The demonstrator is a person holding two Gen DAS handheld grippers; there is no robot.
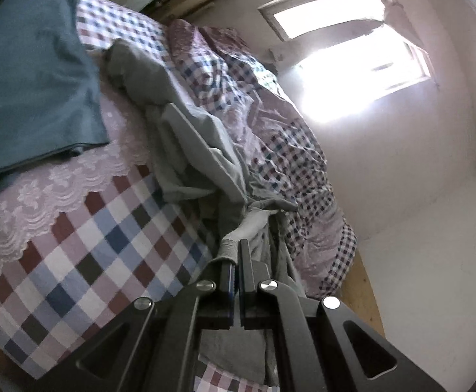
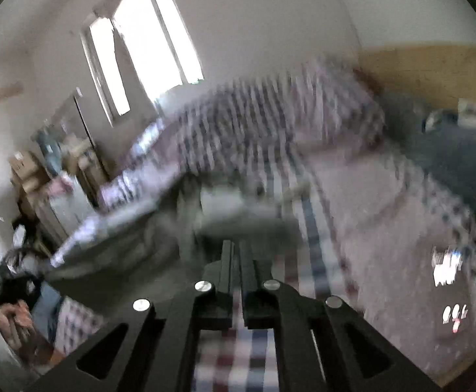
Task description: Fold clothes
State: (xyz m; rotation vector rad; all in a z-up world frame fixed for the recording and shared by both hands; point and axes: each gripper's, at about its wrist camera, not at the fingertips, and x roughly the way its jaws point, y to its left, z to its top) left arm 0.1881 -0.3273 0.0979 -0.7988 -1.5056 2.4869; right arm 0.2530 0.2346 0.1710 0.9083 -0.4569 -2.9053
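Grey-green garment pinched and lifted over a checked bed.

The left gripper (image 1: 237, 251) has its 2 fingers clamped on a bunched edge of the crumpled grey-green cloth garment (image 1: 185, 137), which trails from the jaws across the middle of the red, blue and white checked bedsheet (image 1: 114, 238). A folded teal cloth (image 1: 35, 81) lies at the bed's far left edge. The right gripper (image 2: 236, 251) looks pressed together; blur hides whether it holds anything.

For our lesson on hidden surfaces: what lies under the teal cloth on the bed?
Under the teal cloth a pale lace cover shows at its edge, spread over the checked bedsheet. What lies beneath the cloth's middle is covered.
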